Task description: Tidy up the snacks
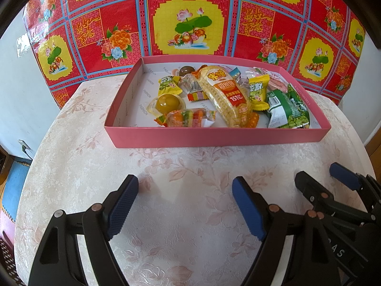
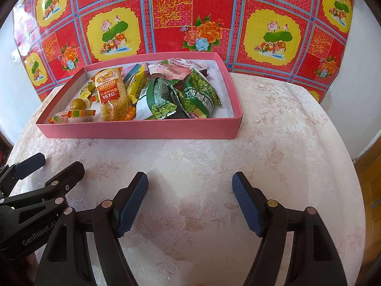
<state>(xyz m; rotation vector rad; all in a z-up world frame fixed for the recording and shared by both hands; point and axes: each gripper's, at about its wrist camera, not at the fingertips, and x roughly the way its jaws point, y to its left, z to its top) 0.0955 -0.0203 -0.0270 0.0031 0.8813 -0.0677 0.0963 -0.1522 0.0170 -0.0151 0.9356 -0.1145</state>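
Note:
A shallow pink box (image 1: 214, 137) (image 2: 133, 131) stands on the round table and holds several wrapped snacks. Among them are a long yellow rice cracker pack (image 1: 226, 95) (image 2: 112, 97), green pea packets (image 1: 288, 109) (image 2: 202, 95), yellow candies (image 1: 258, 90) and a clear jelly cup (image 1: 166, 103). My left gripper (image 1: 185, 205) hovers over bare tablecloth in front of the box, open and with nothing between its fingers. My right gripper (image 2: 190, 202) is beside it to the right, also open and holding nothing. Each gripper shows at the edge of the other's view.
The table (image 2: 285, 166) wears a pale pink floral cloth and is round, its edge curving off on both sides. A red and yellow patterned sheet (image 1: 190, 23) hangs on the wall behind the box. Floor shows past the table's left edge (image 1: 14, 181).

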